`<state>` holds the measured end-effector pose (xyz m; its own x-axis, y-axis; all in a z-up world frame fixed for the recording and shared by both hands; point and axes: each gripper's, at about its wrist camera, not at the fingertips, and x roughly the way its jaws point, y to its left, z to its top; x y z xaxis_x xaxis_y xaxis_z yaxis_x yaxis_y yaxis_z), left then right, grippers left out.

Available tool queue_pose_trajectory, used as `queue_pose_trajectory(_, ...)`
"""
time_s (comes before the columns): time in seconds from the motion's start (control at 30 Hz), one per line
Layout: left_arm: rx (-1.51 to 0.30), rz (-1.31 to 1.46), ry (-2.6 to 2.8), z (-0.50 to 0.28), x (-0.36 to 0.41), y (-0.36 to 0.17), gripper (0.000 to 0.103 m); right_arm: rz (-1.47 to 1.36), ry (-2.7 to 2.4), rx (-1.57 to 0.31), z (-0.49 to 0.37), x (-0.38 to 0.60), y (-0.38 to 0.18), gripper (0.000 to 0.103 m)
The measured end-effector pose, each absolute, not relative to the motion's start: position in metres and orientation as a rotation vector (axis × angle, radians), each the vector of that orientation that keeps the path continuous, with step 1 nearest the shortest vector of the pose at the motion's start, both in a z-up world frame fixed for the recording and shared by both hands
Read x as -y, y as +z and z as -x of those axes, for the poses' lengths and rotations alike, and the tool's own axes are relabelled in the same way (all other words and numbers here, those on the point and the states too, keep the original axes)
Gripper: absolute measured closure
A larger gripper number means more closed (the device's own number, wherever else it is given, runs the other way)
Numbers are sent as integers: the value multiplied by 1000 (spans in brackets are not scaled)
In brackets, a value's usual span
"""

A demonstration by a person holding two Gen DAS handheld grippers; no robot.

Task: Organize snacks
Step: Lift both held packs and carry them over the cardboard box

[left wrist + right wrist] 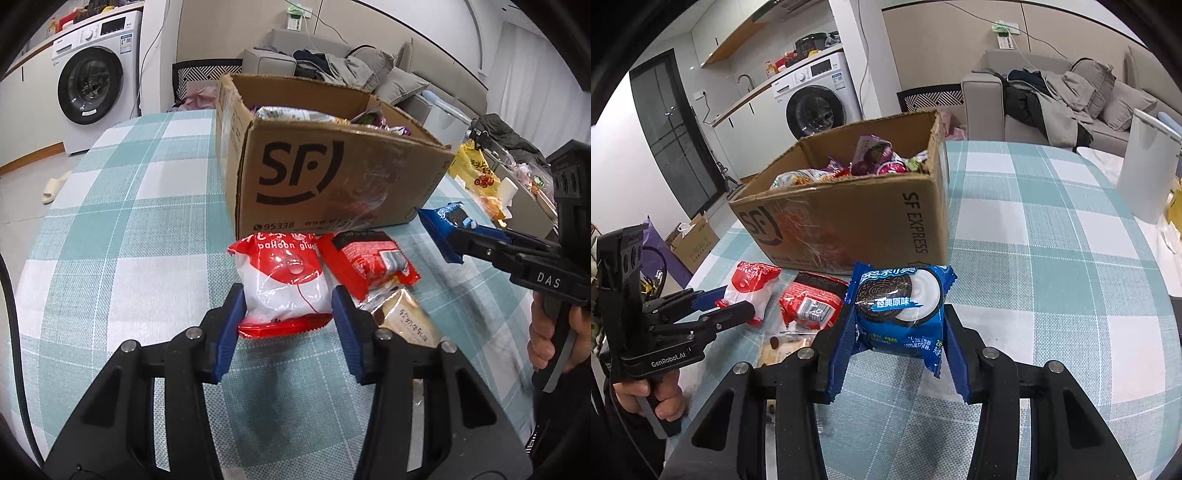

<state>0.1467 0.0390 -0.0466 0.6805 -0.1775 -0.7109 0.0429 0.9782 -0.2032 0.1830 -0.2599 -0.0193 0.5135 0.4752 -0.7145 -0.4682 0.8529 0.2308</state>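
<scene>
from the left wrist view, the left tongs (288, 314) are pinching the red and white snack pack (286, 286) by its two sides, its long axis running straight away from the tongs toward the cardboard box (332, 173). the pack sits low over the checked table (129, 221), and i cannot tell whether it is lifted clear or resting there. just to its right lie a red wrapper (365, 258) and a pale biscuit pack (406, 317), touching or nearly so. the box stands directly ahead and close, open at the top and already holding snacks, so i judge the coming move is up and forward over the near wall. off to the right the right tongs (456, 240) hold the blue cookie pack (448, 221). from the right wrist view, the right tongs (899, 328) are pressed onto the blue cookie pack (899, 306), which stands upright between the pads, above the table (1052, 258). the cardboard box (857, 221) lies ahead and a little left, near. the left tongs (738, 306) show at the left, clamped on the red and white snack pack (751, 291). both hands look about equally near the box.
</scene>
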Motion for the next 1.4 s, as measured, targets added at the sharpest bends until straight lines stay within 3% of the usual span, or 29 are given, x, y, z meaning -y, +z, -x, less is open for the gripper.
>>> queue_pose_trajectory(1.4,-638,178,-147,-121,-26,32,58,-62,647,-698,-162,260,35,57)
